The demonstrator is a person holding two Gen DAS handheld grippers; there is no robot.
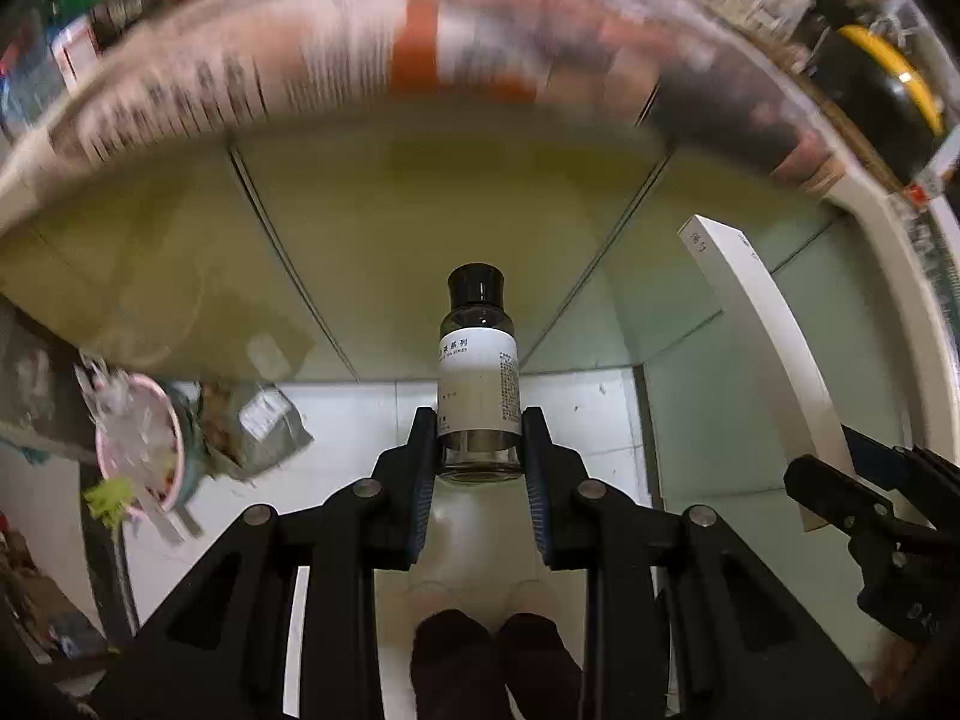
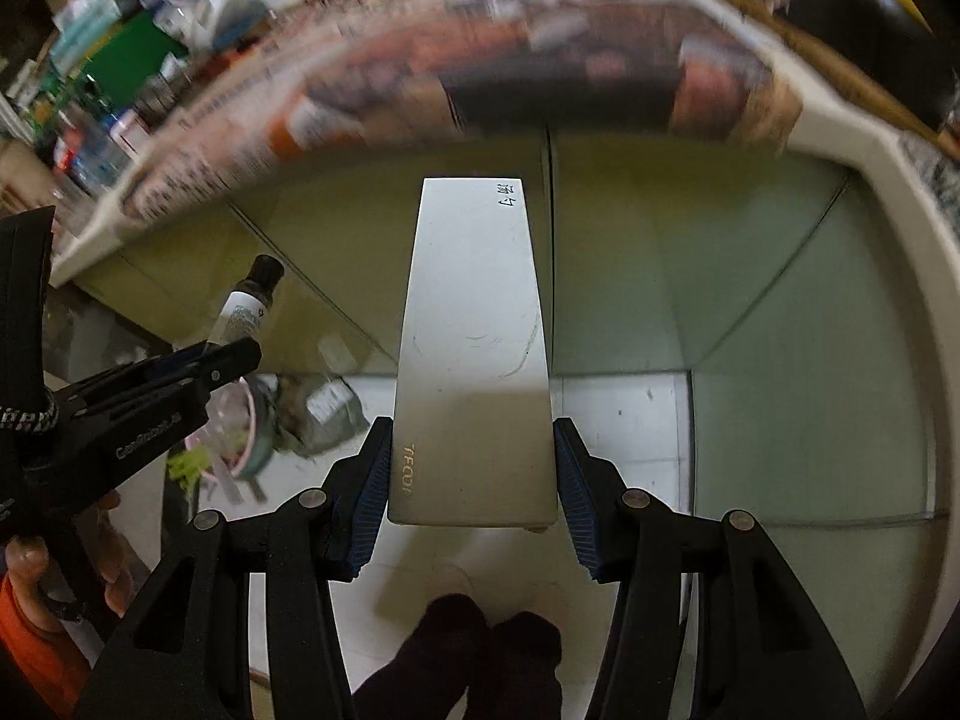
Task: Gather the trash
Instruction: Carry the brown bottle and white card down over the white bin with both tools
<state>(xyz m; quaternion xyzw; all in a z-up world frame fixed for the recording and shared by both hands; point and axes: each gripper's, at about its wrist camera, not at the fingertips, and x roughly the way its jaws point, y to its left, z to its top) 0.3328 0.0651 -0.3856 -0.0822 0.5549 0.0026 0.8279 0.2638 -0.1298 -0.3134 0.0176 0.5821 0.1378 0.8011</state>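
Note:
My left gripper [image 1: 480, 450] is shut on a small clear bottle [image 1: 478, 378] with a black cap and a white label, held by its base and pointing away. My right gripper [image 2: 472, 471] is shut on a long flat white box [image 2: 474, 348] with small lettering, gripped across its near end. Each view shows the other hand too: the white box [image 1: 774, 360] and right gripper [image 1: 864, 498] at the right of the left wrist view, the bottle [image 2: 243, 309] and left gripper [image 2: 180, 378] at the left of the right wrist view. Both hang over a white tiled floor below a counter edge.
A heap of trash lies on the floor at the left: a pink bowl [image 1: 144, 438], a grey crumpled wrapper [image 1: 270, 426], green scraps [image 1: 111, 495]. Pale green cabinet doors [image 1: 420, 228] stand ahead, under a counter with spread newspaper [image 1: 420, 60]. Dark socked feet [image 1: 492, 660] are below.

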